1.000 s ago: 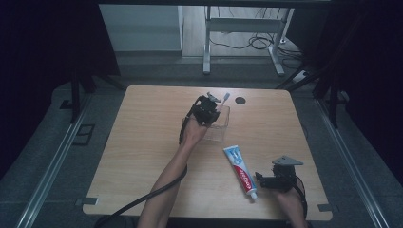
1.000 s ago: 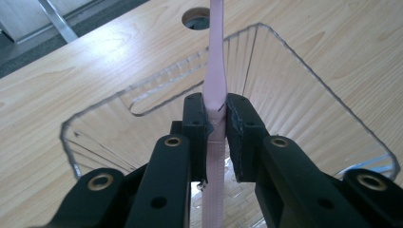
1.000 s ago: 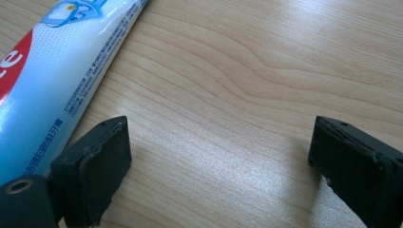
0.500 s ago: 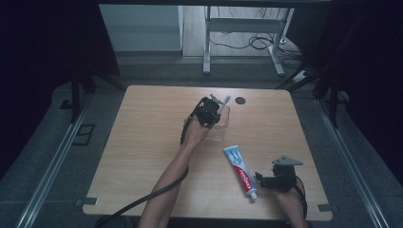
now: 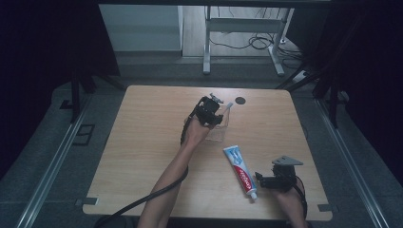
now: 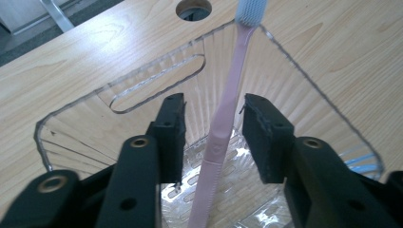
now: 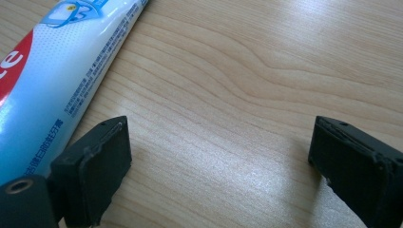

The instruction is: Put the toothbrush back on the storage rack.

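Releasing toothbrush (image 6: 227,102) into clear basket (image 6: 309,80) at far centre; left gripper (image 6: 214,133) jaws just opening, pads clear of handle. Right gripper (image 7: 216,152) gaping beside toothpaste (image 7: 62,66), near right. I'm judging next: lifting left out, then grabbing toothpaste.

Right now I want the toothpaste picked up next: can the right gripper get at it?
Probably yes. The right gripper sits open on the table right beside the toothpaste tube, with nothing between them.
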`<state>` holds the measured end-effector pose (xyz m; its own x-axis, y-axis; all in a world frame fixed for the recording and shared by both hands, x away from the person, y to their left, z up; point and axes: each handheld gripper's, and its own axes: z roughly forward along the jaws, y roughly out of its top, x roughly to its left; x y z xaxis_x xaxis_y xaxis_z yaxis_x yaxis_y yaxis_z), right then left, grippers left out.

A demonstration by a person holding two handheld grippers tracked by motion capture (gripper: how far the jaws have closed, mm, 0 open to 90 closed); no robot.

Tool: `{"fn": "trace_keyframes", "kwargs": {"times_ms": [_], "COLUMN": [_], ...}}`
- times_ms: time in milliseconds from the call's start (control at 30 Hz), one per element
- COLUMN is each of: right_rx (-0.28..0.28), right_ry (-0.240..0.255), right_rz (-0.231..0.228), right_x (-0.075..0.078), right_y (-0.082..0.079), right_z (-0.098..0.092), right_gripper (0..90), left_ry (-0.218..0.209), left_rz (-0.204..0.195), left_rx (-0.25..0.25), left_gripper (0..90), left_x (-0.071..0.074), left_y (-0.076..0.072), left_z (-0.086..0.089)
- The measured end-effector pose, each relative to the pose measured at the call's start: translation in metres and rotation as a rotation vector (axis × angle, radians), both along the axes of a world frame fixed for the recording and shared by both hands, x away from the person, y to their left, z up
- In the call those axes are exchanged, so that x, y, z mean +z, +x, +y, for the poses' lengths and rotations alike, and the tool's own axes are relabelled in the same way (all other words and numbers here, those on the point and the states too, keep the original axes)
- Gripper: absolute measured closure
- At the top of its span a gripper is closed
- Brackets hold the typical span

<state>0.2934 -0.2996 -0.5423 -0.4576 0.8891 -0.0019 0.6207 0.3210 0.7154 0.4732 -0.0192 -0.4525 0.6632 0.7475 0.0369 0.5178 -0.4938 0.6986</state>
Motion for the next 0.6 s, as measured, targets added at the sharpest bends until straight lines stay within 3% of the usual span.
{"fn": "trace_keyframes", "kwargs": {"times_ms": [133, 600], "right_rx": [0.0, 0.0], "right_ry": [-0.001, -0.001], "right_rz": [-0.001, -0.001], "right_x": [0.0, 0.0], "right_y": [0.0, 0.0], "right_z": [0.0, 0.0], "right_gripper": [6.2, 6.2], "left_ry": [-0.005, -0.068], "left_rz": [-0.006, 0.031], "left_rx": [-0.005, -0.029], "left_gripper": [50.6, 23.4], "left_x": [0.005, 0.023], "left_y": [-0.003, -0.013], "left_z": [0.0, 0.009]}}
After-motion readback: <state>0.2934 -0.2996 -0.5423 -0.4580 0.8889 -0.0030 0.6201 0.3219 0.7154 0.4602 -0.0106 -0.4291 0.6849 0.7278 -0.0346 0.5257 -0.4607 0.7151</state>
